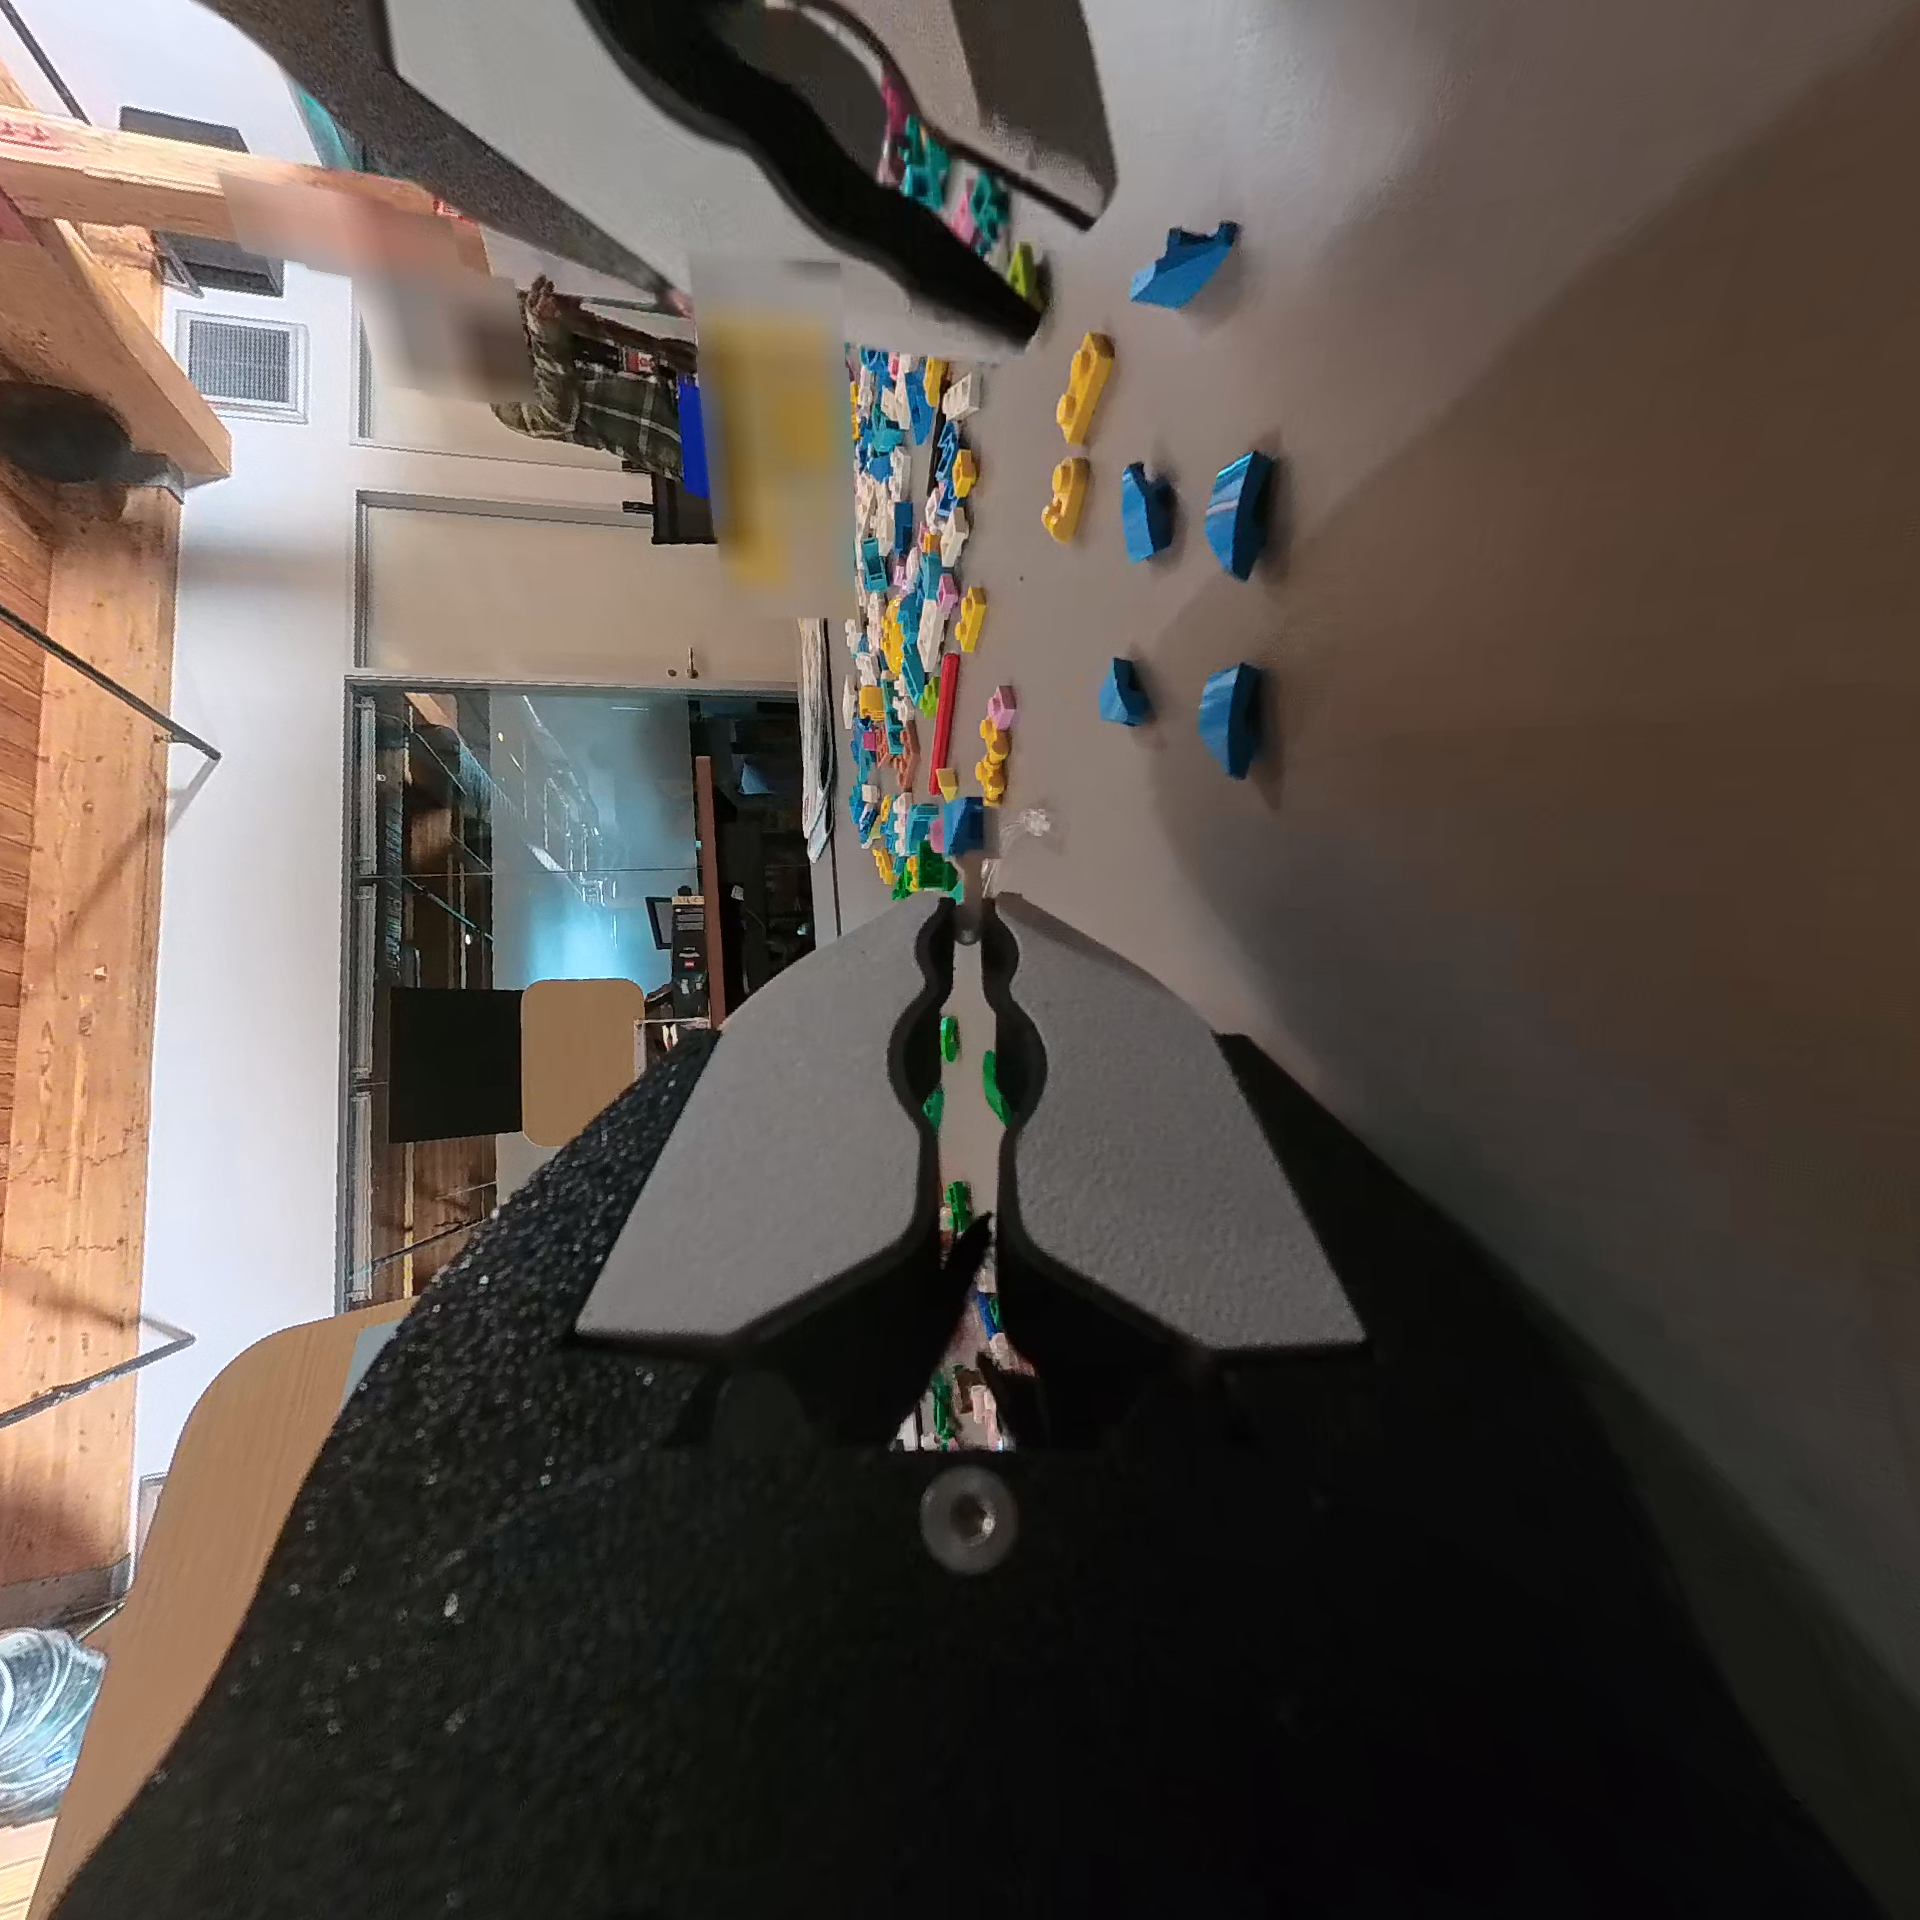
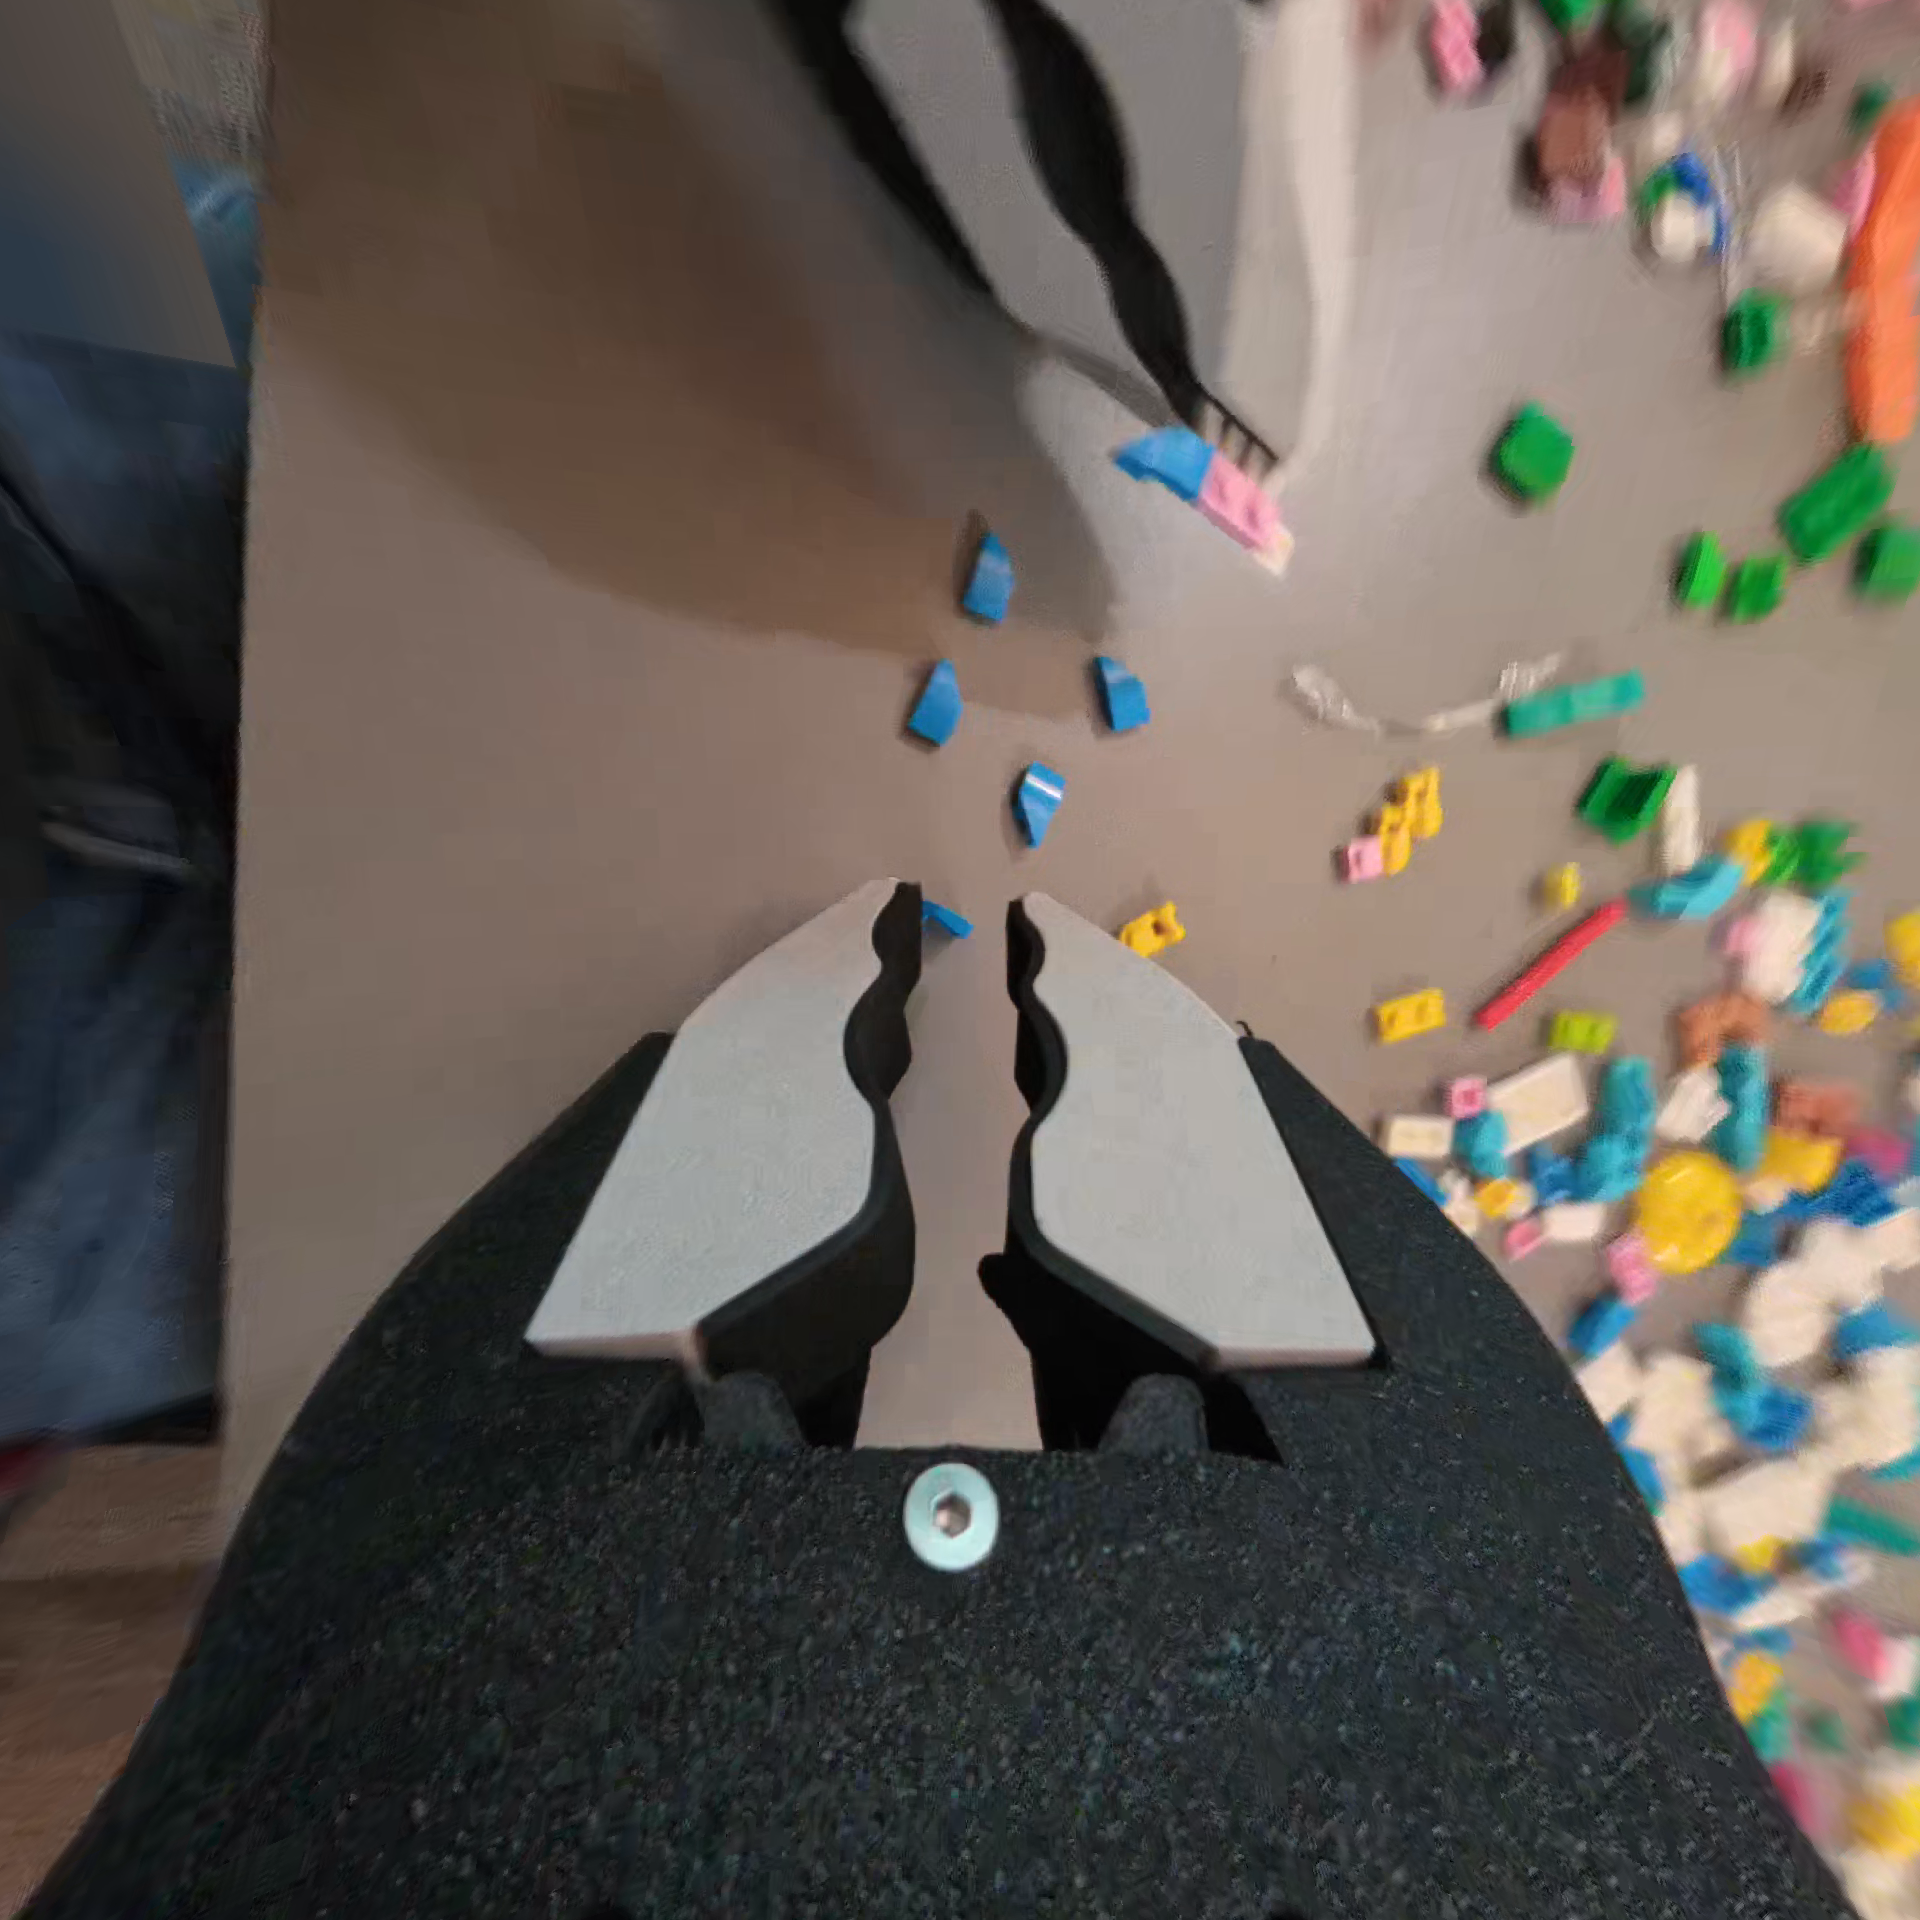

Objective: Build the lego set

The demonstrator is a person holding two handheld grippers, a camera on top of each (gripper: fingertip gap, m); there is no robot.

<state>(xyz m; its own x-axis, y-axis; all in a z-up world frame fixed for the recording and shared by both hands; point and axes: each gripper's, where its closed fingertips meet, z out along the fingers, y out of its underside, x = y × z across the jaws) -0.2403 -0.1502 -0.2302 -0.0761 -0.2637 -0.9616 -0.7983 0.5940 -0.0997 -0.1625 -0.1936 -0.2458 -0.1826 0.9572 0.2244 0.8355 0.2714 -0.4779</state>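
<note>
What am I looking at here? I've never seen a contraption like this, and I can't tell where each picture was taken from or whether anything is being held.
There is no robot. A person holds a two-finger gripper in each hand, each with a camera looking along its fingers. One picture comes from the left gripper and appears turned sideways. The other comes from the right gripper. Both look at a grey table with a few blue curved pieces set apart and a big mixed pile of bricks. In the right view the left gripper seems to pinch a small blue and pink assembly. The right gripper is open and empty.
</note>
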